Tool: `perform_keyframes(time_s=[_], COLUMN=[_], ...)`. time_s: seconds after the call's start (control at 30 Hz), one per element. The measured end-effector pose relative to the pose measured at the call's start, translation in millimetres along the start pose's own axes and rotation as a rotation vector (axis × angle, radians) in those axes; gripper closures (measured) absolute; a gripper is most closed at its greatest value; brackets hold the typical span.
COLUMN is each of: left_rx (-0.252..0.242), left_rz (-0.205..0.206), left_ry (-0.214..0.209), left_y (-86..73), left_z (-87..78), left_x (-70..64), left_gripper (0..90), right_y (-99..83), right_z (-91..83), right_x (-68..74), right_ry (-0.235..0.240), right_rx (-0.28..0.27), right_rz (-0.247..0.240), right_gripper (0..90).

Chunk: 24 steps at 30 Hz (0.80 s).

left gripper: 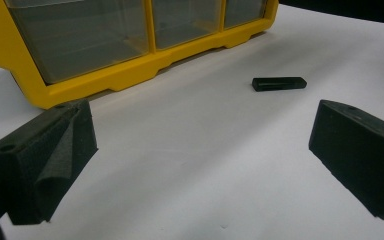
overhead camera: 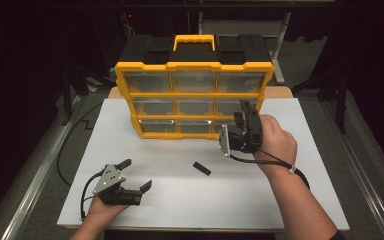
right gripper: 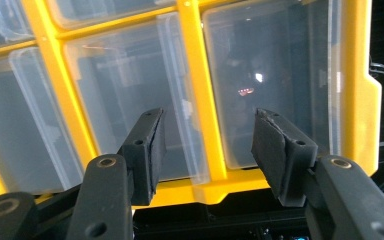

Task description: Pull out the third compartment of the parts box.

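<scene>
Right hand-held gripper (overhead camera: pixel 241 116) (jaws apart, holding nothing) reaches the drawer box (overhead camera: pixel 194 95); no drawer is pulled out yet.

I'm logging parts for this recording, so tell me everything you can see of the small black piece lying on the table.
The small black piece is a flat, matte bar, likely plastic. It lies flat on the white table, skewed to the table's edges, in front of the yellow organizer and between the two hands. Nothing touches it; the open left tool points toward it from some way off.
</scene>
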<state>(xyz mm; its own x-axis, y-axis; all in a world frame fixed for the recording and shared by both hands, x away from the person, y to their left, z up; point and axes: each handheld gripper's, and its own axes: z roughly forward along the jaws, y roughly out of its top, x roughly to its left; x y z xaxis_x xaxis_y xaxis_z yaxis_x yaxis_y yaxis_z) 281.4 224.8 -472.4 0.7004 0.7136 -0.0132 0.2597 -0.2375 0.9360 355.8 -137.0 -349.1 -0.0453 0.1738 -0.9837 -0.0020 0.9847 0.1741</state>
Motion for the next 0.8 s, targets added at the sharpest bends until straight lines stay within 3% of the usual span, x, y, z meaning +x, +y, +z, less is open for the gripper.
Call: perform_keyframes(time_s=[0.8], left_rx=[-0.008], left_rz=[-0.003], left_ry=[-0.003], left_y=[0.1], left_z=[-0.4], left_x=[-0.6], left_gripper=[0.2], right_y=[10.6], right_z=[9.3], right_x=[-41.1], right_ry=[-0.071], right_rx=[-0.014], right_rz=[-0.009], right_gripper=[58.8])
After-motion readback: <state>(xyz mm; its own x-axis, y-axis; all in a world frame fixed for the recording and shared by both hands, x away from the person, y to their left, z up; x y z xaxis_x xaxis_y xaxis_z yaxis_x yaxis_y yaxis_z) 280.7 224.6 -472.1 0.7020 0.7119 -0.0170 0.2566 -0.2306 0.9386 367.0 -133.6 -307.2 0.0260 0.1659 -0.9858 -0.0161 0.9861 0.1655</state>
